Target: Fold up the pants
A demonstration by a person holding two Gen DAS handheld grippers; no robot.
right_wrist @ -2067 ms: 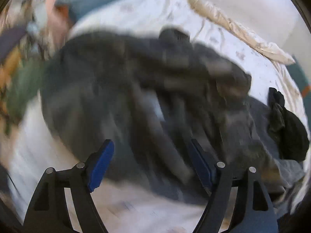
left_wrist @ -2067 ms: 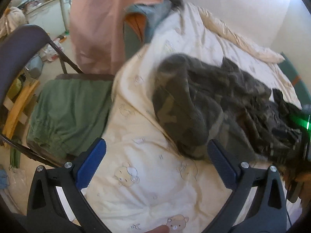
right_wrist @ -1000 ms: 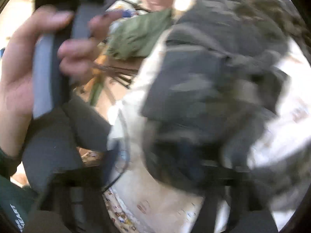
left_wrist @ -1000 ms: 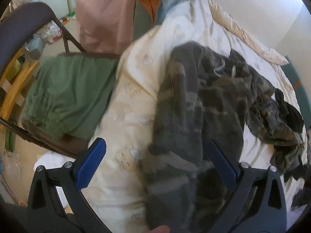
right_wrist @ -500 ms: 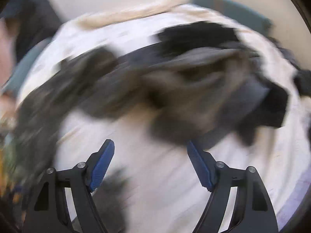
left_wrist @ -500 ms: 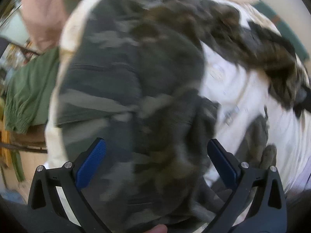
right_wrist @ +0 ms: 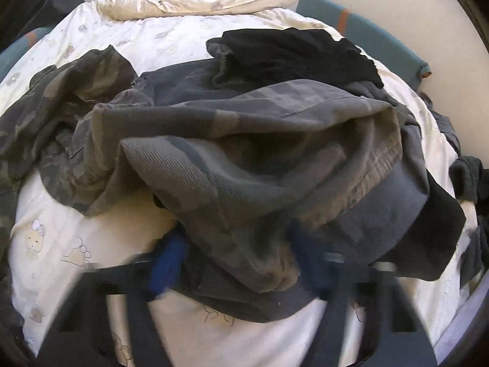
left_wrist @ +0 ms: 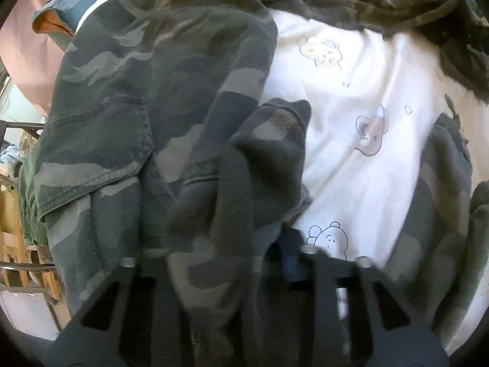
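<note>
Both claws have cloth bunched between their fingers. My left claw (left_wrist: 232, 260) looks pinched down on a thick roll of the camouflage pants (left_wrist: 159, 98), its fingers drawn close with fabric spilling over them. My right claw (right_wrist: 241, 253) has a ribbed hem or cuff of the same pants lying between its blue pads (right_wrist: 168, 260), but that part of the view is smeared, so I cannot tell whether it has bitten or merely sits around the cloth.

Largest first: the bed (right_wrist: 76, 260), covered with a white sheet printed with little bears, carries everything. The pants lie across it in a crumpled heap, one broad panel with a pocket flap to the left in my left view, and a leg trailing round the upper and right edges. A black garment (right_wrist: 293, 55) lies on the far side of the heap, touching it. A green cloth (left_wrist: 27, 205) shows at the left edge, off the bed.

I judge we are only spreading the pants out, with no fold made yet. The hazard is the tangle: if either claw holds several layers at once, a pull would drag the whole heap instead of opening it, and the black garment could come along. An uneven pull from two unmatched grips would twist the legs.
</note>
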